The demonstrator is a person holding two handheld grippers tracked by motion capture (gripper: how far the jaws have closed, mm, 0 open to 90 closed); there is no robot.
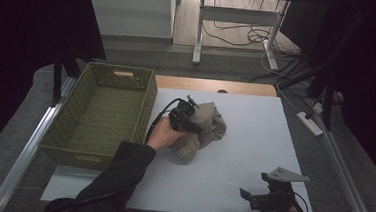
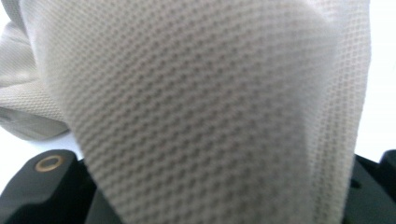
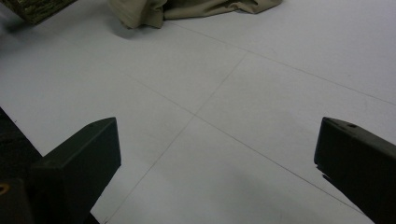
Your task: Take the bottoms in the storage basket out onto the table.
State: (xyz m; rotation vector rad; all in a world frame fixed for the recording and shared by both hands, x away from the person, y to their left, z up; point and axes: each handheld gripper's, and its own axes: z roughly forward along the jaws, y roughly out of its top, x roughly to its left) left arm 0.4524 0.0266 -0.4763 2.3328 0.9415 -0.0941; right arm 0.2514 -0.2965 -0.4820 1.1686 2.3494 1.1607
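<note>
A crumpled beige cloth (image 1: 209,130) lies bunched in the middle of the white table top (image 1: 257,156). My left gripper (image 1: 194,122) sits on the cloth's left side, held by a hand in a dark sleeve. In the left gripper view the textured cloth (image 2: 210,116) rises close up from between the black jaws, which appear shut on it. My right gripper (image 1: 248,196) rests low at the table's near right edge. Its jaws stand wide apart with nothing between them (image 3: 217,154). The cloth's edge (image 3: 196,9) shows far ahead of it.
A green woven basket (image 1: 149,101) stands at the table's left side, next to the cloth. Its corner (image 3: 37,9) shows in the right gripper view. Beyond the table are desk legs and cables on the floor (image 1: 241,34). Metal rails run along both sides.
</note>
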